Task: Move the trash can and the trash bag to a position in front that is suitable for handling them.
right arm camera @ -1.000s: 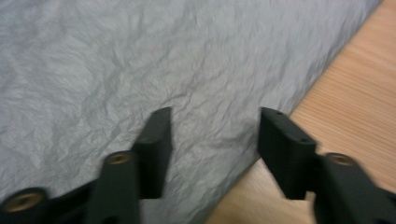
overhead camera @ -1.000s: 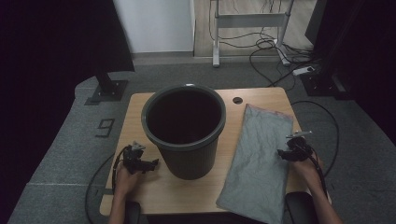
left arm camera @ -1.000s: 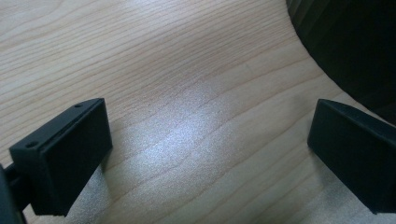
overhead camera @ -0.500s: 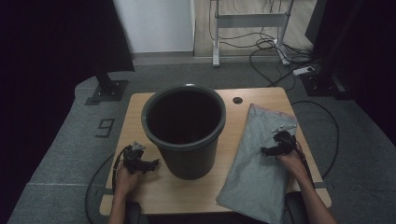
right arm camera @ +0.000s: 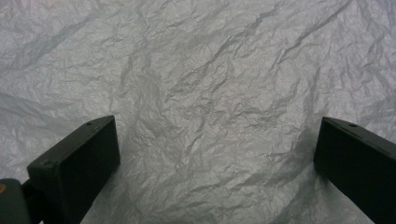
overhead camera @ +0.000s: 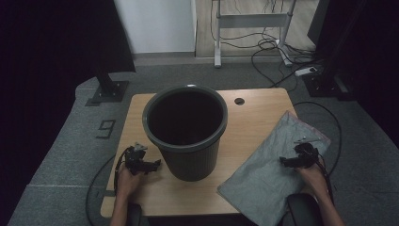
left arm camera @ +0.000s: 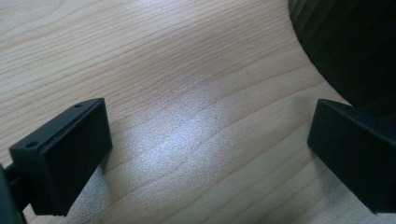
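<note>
A dark green plastic bin [overhead camera: 186, 132] stands upright in the middle of the wooden table [overhead camera: 254, 117]. A crumpled grey plastic bag [overhead camera: 263, 174] lies flat on the table's right side, its near end past the front edge. My right gripper [overhead camera: 288, 162] rests low over the bag's right part. Its jaws have just been opening and stand open, with only wrinkled bag [right arm camera: 201, 84] beneath the right gripper [right arm camera: 217, 168]. My left gripper [overhead camera: 153, 165] sits left of the bin's base. It is open over bare wood [left arm camera: 163, 70], the left gripper [left arm camera: 210, 158] close to the bin wall [left arm camera: 355, 46].
A cable hole [overhead camera: 239, 101] marks the table's far side. Cables [overhead camera: 324, 122] trail off the right edge. Grey carpet surrounds the table, with a black stand base [overhead camera: 107, 89] at the far left and a white frame [overhead camera: 251, 21] behind.
The right gripper swung left over the bag, bunching its far right corner, then came back right and nearer the person; the bag lies spread again, slightly turned. The left gripper stayed put.
</note>
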Demonstrator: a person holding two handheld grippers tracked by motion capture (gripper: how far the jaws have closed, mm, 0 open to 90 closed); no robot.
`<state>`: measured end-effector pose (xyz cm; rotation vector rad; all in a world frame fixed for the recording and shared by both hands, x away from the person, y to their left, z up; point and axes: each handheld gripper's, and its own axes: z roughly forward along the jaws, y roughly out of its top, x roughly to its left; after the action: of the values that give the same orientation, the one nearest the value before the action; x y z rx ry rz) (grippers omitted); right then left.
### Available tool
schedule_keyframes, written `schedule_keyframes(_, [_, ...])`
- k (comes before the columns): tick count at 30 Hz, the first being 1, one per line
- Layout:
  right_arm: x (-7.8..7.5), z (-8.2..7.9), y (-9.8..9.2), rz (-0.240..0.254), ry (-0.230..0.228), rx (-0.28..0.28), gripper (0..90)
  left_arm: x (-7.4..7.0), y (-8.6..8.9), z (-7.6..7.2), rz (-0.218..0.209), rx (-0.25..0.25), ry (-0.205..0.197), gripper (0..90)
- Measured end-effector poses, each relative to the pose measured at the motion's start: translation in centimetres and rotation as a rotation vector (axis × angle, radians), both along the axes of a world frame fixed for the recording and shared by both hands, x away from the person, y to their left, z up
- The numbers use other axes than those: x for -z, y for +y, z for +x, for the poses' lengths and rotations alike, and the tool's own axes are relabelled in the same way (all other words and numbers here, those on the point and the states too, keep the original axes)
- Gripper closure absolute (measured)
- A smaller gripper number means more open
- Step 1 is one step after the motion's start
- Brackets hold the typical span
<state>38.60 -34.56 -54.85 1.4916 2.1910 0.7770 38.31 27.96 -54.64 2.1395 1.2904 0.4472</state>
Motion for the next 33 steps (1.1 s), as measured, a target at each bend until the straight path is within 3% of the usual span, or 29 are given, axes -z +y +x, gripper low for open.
schedule_keyframes(4, [-0.5, 0.0, 0.4, -0.008, -0.011, -0.024, 0.0, -0.4, -0.1, 0.1, -0.001, 0.02, 0.018, 0.0])
schedule_keyframes(6, [-0.9, -0.1, 0.7, 0.003, -0.026, -0.035, 0.0, -0.9, -0.3, -0.2, -0.013, 0.037, -0.007, 0.0])
schedule_keyframes(7, [-1.5, -0.2, 1.0, 0.013, -0.041, -0.047, 0.0, -1.7, -0.5, -0.4, -0.022, 0.054, -0.04, 0.0])
schedule_keyframes(13, [-3.0, -0.1, 2.3, 0.054, -0.064, -0.096, 0.0, -4.1, -0.9, -0.4, -0.077, 0.059, -0.109, 0.0])
schedule_keyframes(15, [-3.7, -0.1, 3.0, 0.07, -0.081, -0.114, 0.0, -4.7, -1.2, -0.3, -0.058, 0.053, -0.119, 0.0])
schedule_keyframes(22, [-5.6, 0.5, 6.0, 0.106, -0.127, -0.182, 0.0, -5.0, -2.7, 0.8, -0.058, 0.071, -0.104, 0.0])
schedule_keyframes(27, [-6.4, 1.7, 8.6, 0.101, -0.157, -0.238, 0.0, -5.1, -4.9, 2.6, -0.053, 0.1, -0.096, 0.0])
schedule_keyframes(33, [-6.5, 3.2, 9.8, 0.115, -0.175, -0.243, 0.0, -5.2, -8.3, 4.8, -0.036, 0.156, -0.092, 0.0])
